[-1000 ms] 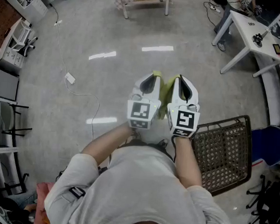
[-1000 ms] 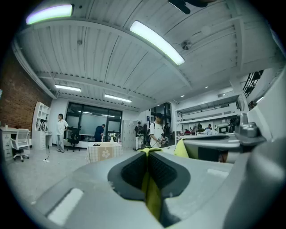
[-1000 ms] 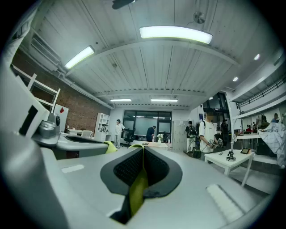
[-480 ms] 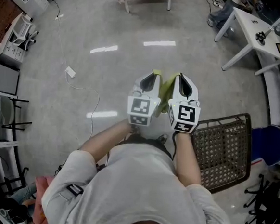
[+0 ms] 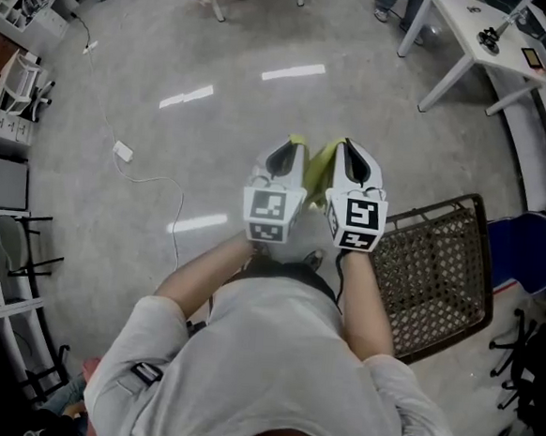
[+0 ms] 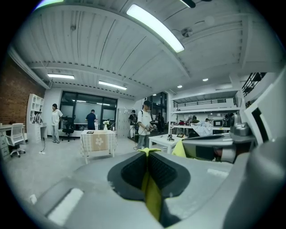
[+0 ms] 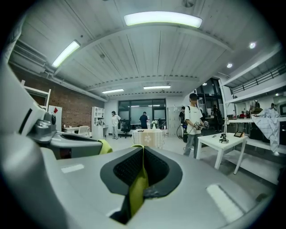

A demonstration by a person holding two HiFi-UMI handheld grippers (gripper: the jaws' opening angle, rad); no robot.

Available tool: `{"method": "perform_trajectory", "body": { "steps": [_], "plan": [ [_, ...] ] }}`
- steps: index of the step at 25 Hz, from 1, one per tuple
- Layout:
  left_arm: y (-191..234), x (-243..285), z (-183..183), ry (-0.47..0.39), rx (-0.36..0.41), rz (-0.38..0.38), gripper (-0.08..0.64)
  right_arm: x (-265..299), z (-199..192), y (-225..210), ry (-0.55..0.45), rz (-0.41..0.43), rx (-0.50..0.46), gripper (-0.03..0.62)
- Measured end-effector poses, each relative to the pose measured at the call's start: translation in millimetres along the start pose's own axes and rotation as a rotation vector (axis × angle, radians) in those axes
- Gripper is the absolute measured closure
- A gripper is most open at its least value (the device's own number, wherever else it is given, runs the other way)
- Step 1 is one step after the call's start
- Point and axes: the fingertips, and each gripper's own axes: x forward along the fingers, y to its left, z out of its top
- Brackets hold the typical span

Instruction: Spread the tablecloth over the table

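Observation:
A yellow-green tablecloth [image 5: 316,167] is pinched by both grippers, which I hold side by side in front of my chest. My left gripper [image 5: 297,143] is shut on a fold of the tablecloth [image 6: 152,188], which runs up between its dark pads. My right gripper [image 5: 338,144] is shut on another fold of the tablecloth [image 7: 139,185]. Far ahead stands a small table [image 6: 98,141] with a checked cover and a vase; it also shows as the small table [image 7: 148,136] in the right gripper view and at the top edge of the head view.
A brown wire basket [image 5: 434,281] stands on the floor at my right. A white desk [image 5: 475,40] is at the upper right, shelving [image 5: 14,98] at the left, and a cable with a power strip [image 5: 123,151] lies on the floor. Several people [image 6: 145,123] stand far off.
I have moved forward and turned a little; the floor and furniture have shifted in the head view. Both grippers stay together, shut on the cloth.

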Motion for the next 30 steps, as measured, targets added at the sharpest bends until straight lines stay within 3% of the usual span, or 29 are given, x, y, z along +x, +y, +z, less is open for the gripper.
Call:
{"method": "perform_trajectory", "body": {
  "steps": [13, 24, 30],
  "plan": [
    [-104.1, 55.3, -5.3, 0.034, 0.022, -0.144, 0.532, -41.2, -11.9, -136.5, -0.012, -0.156, 0.044, 0.583],
    [-214.7, 118.8, -25.6, 0.102, 0.074, -0.383, 0.532, -77.0, -42.4, -251.2, 0.049, -0.325, 0.078, 0.583],
    [-273.4, 179.9, -41.2, 0.148, 0.062, -0.525, 0.532, -78.6, -60.3, -317.6, 0.079, -0.397, 0.12, 0.583]
  ]
}}
